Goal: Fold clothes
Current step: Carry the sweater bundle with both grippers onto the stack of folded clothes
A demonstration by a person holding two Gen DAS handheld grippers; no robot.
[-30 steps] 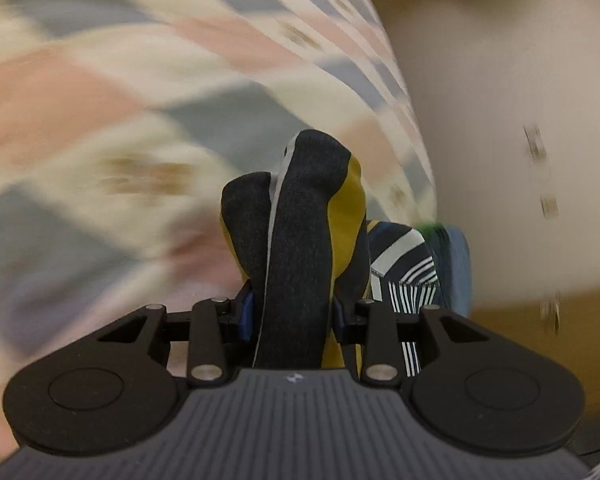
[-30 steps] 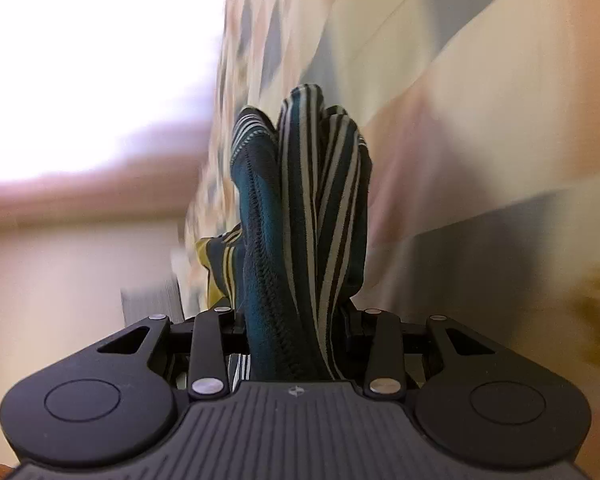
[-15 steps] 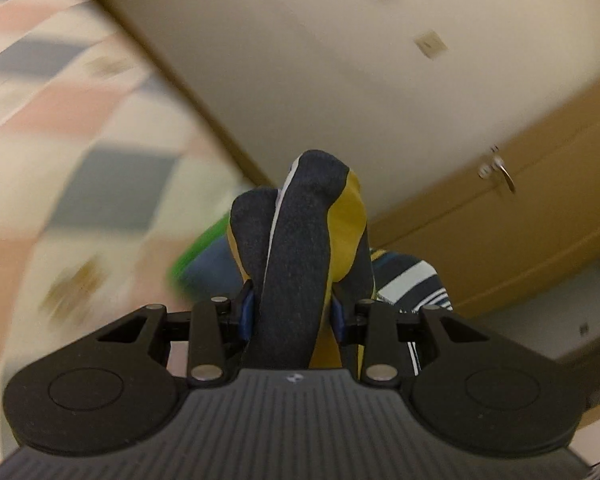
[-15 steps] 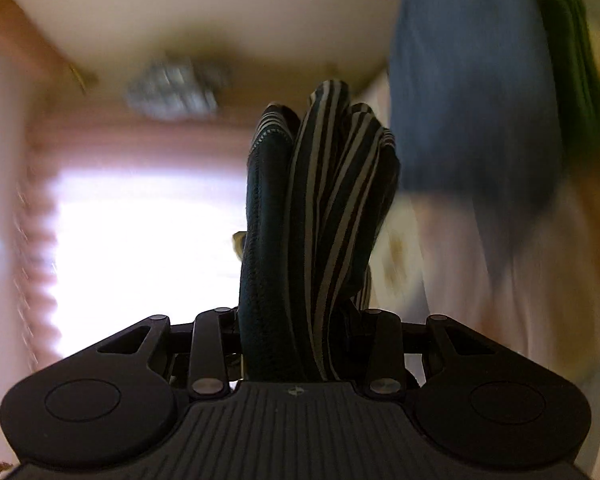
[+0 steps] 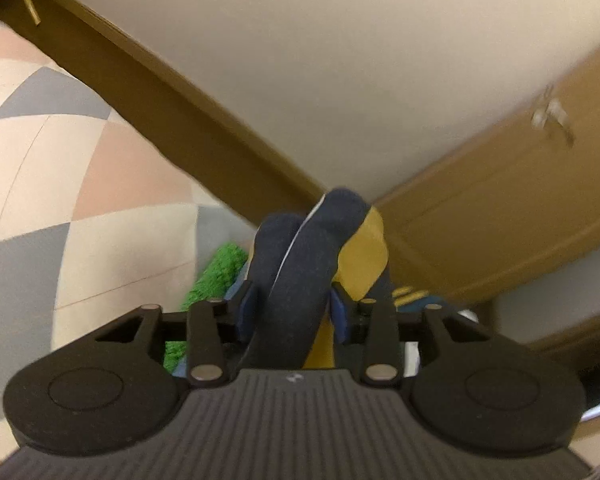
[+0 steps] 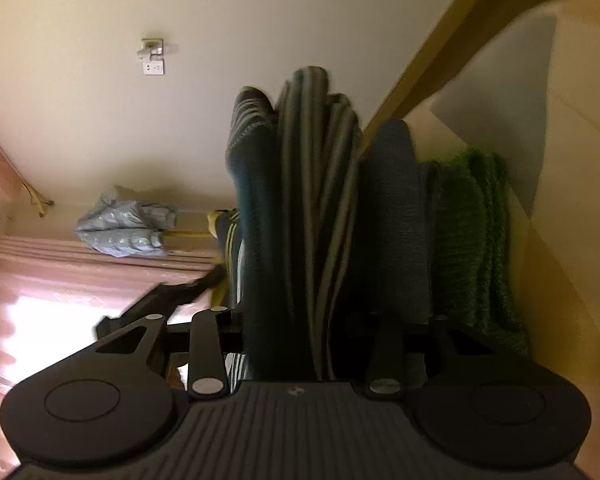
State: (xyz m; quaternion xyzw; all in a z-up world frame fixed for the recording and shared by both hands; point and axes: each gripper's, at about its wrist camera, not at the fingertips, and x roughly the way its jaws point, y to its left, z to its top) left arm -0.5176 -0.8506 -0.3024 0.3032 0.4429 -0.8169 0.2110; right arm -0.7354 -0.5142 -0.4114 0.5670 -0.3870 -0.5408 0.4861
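Navy-and-mustard garment (image 5: 320, 264); green towel (image 6: 480, 240); pastel checked bedspread (image 5: 80, 168).

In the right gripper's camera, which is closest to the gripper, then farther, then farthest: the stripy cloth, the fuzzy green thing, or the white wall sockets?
1. Dark striped knit cloth: between the jaws of the right gripper, centre; the jaws are opening.
2. Fuzzy green knitted fabric: just beyond, to the right.
3. White wall sockets: far away on the wall, upper left.

I see a patchwork bedspread (image 5: 60, 184) in pink, cream and grey, edged by a brown wooden bed frame (image 5: 172, 96). Behind it a cream wall (image 5: 340, 60), a wooden door (image 5: 512, 208), wall sockets (image 6: 153, 56), pink curtains (image 6: 60, 280).
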